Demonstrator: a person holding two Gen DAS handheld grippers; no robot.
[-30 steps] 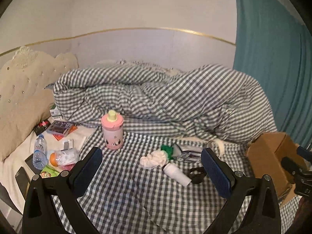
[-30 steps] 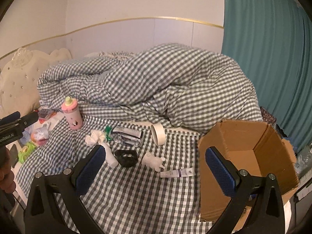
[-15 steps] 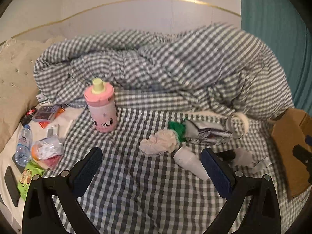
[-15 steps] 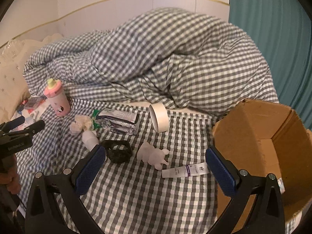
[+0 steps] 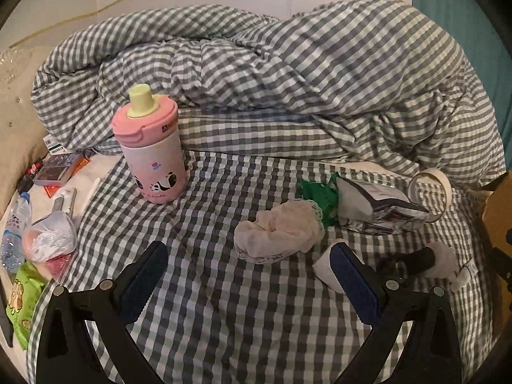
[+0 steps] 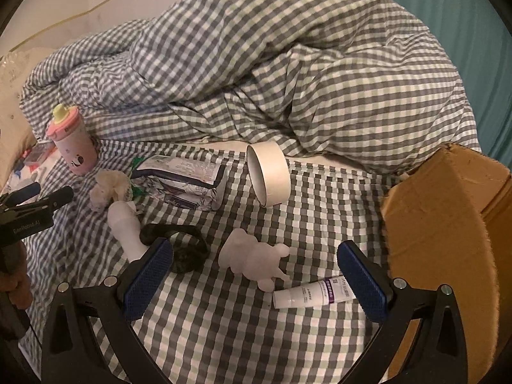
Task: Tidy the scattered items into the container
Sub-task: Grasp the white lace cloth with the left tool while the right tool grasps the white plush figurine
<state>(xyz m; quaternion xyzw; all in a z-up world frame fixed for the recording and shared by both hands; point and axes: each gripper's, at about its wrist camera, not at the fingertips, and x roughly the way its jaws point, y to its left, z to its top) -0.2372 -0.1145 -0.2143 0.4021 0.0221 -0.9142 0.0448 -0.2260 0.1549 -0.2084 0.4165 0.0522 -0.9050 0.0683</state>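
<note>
While both your left claw [image 5: 248,267] and right claw [image 6: 254,267] hang wide and empty over the bed [image 6: 224,320], the soft white figure [image 6: 252,260] beside the cardboard box [image 6: 441,224] may slip away on loose gingham.

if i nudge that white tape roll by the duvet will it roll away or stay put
The white tape roll stands on its curved rim and leans a little, so a nudge would probably roll or topple it. The soft checked sheet should stop it quickly. It looks like a hollow ring, so likely light and easy to pinch through its wall.
</note>
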